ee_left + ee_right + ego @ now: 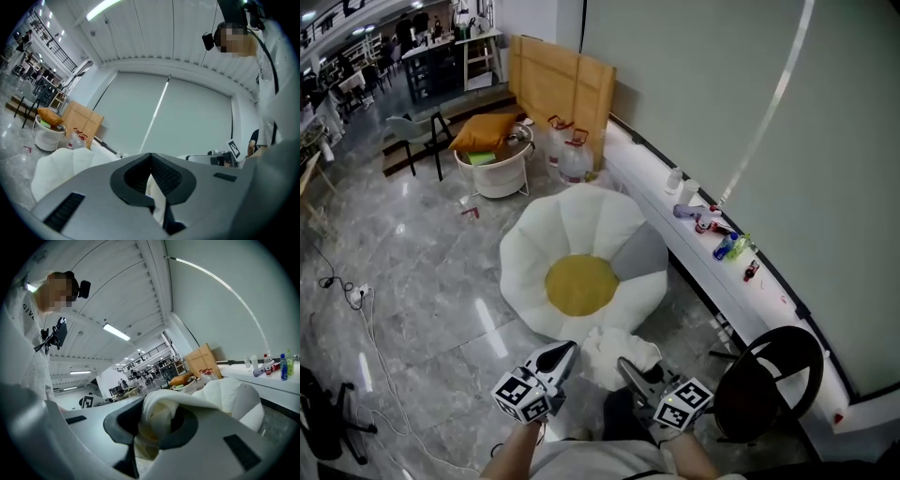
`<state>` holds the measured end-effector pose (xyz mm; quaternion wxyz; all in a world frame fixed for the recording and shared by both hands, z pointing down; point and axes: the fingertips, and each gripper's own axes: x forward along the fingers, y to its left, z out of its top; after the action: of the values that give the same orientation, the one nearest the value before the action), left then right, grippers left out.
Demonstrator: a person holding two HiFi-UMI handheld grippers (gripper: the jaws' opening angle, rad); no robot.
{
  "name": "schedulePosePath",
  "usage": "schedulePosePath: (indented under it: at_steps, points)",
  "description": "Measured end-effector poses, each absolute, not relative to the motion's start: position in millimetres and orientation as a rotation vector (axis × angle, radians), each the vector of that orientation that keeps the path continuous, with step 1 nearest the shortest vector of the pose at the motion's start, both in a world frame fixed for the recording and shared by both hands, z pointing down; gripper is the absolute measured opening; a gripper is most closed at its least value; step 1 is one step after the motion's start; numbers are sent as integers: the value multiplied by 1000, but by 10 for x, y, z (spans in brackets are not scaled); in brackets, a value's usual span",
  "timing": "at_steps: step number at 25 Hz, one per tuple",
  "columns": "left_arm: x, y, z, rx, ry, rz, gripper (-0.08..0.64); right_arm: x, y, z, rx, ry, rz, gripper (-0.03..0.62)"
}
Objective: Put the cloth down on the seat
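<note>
Left tool point(561, 358) and right tool point(630, 371) each pinch the white cloth point(617, 352), at the near edge of the seat point(581, 220). Carry it level over the yellow centre point(581, 284), then release.

Grey marble floor point(422, 281), pale wall point(722, 94) w/ white ledge point(637, 164), blk chair point(769, 380).

Daisy-shaped seat point(581, 220) on marble floor point(431, 300)
</note>
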<state>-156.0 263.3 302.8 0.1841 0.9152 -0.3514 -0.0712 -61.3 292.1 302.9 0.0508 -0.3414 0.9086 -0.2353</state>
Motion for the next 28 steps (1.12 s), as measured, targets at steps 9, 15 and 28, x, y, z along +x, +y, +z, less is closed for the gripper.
schedulePosePath:
  at_steps: [9, 15, 28]
  points:
    - [-1280, 1576, 3091, 2543, -1099, -222, 12, -441, 1960, 3087, -825, 2877, -732, 75]
    - [-891, 710, 3198, 2510, -1140, -227, 12, -146, 1155, 3225, -716, 2941, -754, 75]
    - [-426, -661, 3494, 2456, -1219, -215, 13, 370, -331, 3600, -700, 2961, -813, 75]
